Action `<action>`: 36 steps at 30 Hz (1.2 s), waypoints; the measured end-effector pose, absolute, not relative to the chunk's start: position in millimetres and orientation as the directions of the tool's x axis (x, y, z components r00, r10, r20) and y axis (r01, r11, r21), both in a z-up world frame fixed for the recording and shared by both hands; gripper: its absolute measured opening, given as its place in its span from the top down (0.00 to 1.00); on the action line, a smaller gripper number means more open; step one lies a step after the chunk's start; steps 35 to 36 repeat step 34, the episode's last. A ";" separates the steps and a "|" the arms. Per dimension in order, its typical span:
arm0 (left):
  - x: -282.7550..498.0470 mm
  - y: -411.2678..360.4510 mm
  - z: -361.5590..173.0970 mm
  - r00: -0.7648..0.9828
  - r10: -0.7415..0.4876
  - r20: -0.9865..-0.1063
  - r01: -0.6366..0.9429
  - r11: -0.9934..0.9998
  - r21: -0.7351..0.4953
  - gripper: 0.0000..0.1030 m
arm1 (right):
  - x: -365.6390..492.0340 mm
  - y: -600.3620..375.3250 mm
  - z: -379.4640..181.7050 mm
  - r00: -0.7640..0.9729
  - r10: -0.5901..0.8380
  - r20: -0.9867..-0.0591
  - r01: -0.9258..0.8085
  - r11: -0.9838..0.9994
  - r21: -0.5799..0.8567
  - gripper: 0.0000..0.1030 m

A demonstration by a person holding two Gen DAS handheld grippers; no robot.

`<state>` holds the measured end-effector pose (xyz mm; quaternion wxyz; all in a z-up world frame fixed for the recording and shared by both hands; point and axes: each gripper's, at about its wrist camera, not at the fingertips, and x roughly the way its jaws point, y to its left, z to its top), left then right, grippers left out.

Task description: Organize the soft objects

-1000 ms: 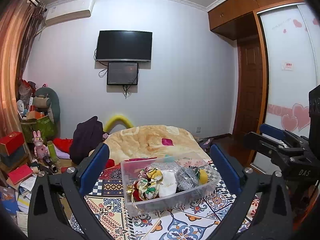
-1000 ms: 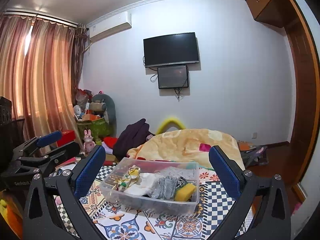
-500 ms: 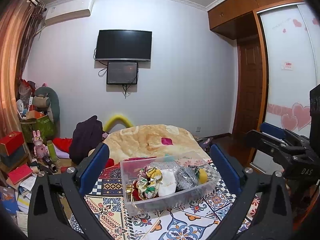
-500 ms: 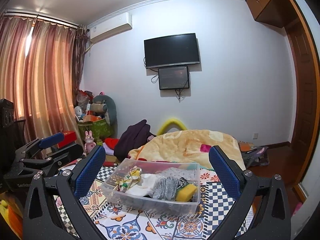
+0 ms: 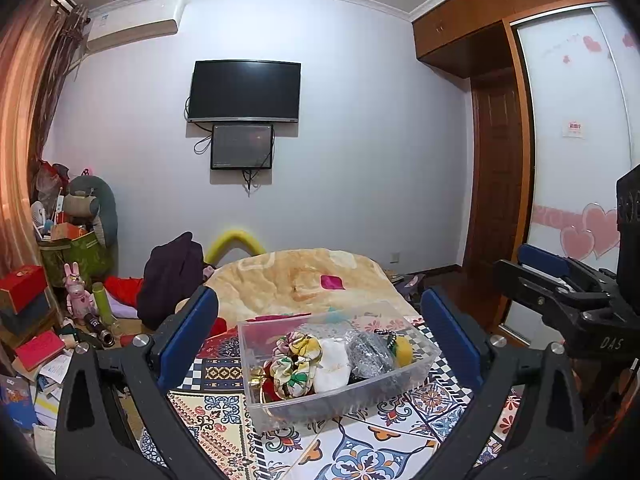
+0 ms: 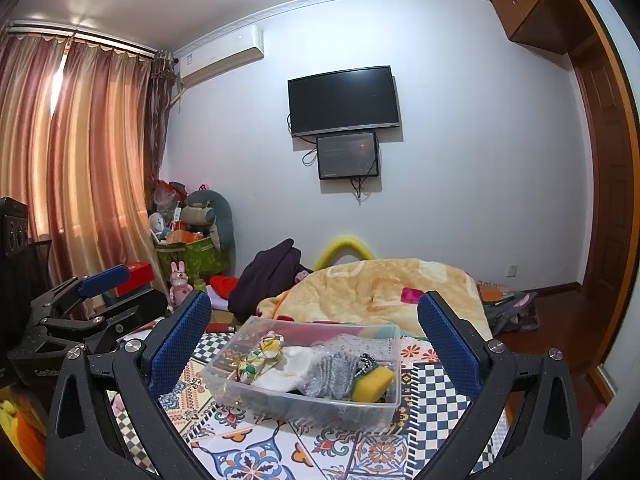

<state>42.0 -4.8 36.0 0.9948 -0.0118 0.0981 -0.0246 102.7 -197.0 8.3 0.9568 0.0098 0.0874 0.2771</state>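
A clear plastic bin stands on a patterned cloth. It holds a floral scrunchie, a white cloth, a grey knitted piece and a yellow sponge. My left gripper is open and empty, held above and in front of the bin. My right gripper is open and empty, also in front of the bin. Each gripper shows at the edge of the other's view.
The patterned cloth covers the surface. Behind it lie an orange blanket and a dark garment. Clutter with a green bag and boxes is at the left. A wardrobe stands at the right.
Almost nothing. Both grippers stay open and nearly still; the right one has drifted very slightly.
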 end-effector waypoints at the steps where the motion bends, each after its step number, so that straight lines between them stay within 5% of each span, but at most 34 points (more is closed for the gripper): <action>1: 42.2 -4.9 35.9 0.980 -0.051 -0.194 0.047 0.999 -0.027 0.00 | 103.0 -196.5 8.0 0.831 0.531 -0.163 -0.528 0.847 0.067 0.00; 36: 43.7 -6.9 34.6 0.977 -0.050 -0.208 0.046 0.999 -0.025 0.00 | 106.5 -193.8 5.0 0.830 0.528 -0.178 -0.526 0.848 0.064 0.00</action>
